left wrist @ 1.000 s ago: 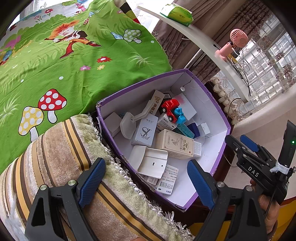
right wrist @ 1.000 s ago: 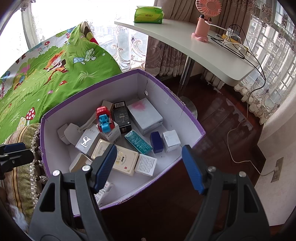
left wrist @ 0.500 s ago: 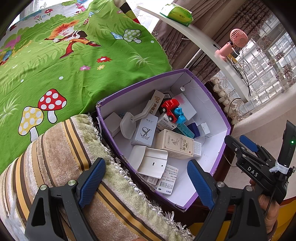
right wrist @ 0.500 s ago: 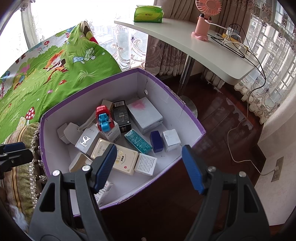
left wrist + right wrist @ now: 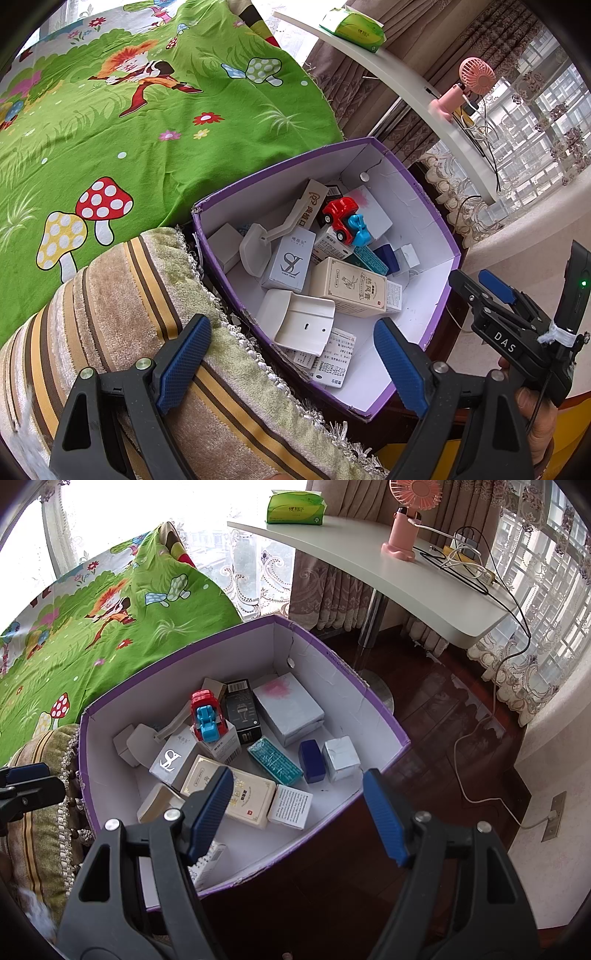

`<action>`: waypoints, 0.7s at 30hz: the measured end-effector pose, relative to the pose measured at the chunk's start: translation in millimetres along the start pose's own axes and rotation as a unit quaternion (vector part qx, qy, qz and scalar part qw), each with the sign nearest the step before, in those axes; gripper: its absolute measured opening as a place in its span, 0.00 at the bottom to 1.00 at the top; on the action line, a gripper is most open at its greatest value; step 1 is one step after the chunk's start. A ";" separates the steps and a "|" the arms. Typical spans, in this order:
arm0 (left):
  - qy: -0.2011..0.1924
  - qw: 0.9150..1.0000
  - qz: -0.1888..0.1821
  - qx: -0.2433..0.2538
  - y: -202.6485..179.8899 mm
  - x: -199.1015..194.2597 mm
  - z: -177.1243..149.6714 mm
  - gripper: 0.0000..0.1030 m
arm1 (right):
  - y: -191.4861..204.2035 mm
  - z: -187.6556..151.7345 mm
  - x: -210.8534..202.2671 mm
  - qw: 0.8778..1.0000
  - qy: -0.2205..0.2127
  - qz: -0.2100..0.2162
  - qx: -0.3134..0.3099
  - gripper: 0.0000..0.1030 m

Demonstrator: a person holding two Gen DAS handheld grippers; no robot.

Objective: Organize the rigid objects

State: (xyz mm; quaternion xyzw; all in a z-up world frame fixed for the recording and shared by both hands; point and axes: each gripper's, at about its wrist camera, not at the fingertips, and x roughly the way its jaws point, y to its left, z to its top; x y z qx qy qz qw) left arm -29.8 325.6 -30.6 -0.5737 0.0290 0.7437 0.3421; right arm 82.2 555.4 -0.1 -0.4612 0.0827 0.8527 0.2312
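Note:
A purple-rimmed cardboard box [image 5: 432,206] [image 5: 373,698] holds several small cartons, white plastic pieces and a red and blue toy car [image 5: 343,221] [image 5: 207,716]. A cream carton [image 5: 351,288] [image 5: 236,794] lies near the front of the heap. My left gripper [image 5: 291,365] is open and empty, held above the box's near corner and a striped cushion. My right gripper [image 5: 299,816] is open and empty above the box's near edge; it also shows at the right of the left wrist view [image 5: 491,295].
A green cartoon bedsheet [image 5: 129,110] covers the bed to the left. A striped cushion [image 5: 110,295] lies against the box. A white desk [image 5: 388,568] carries a pink fan [image 5: 406,520], a green tissue pack [image 5: 295,507] and cables. Dark wood floor [image 5: 443,720] lies to the right.

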 end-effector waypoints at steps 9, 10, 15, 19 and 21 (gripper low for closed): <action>0.000 1.000 0.000 0.000 0.0 0.1 0.1 0.88 | -0.5 -0.4 0.5 1.000 0.001 0.000 0.001 0.73; 0.000 1.000 0.000 0.000 0.0 0.1 0.1 0.88 | -0.4 -0.7 0.5 1.000 0.001 0.000 0.001 0.73; 0.000 1.000 -0.001 0.001 -0.2 0.4 0.3 0.89 | -0.5 -0.7 0.5 1.000 0.002 0.001 0.001 0.73; -0.005 1.000 -0.014 0.007 -2.6 -0.3 0.7 0.93 | -1.1 -0.4 -2.1 1.000 0.002 0.002 0.003 0.73; -0.008 0.999 -0.031 0.012 -4.3 -2.3 1.2 0.98 | 0.7 0.7 -5.3 1.000 -0.001 0.001 0.002 0.73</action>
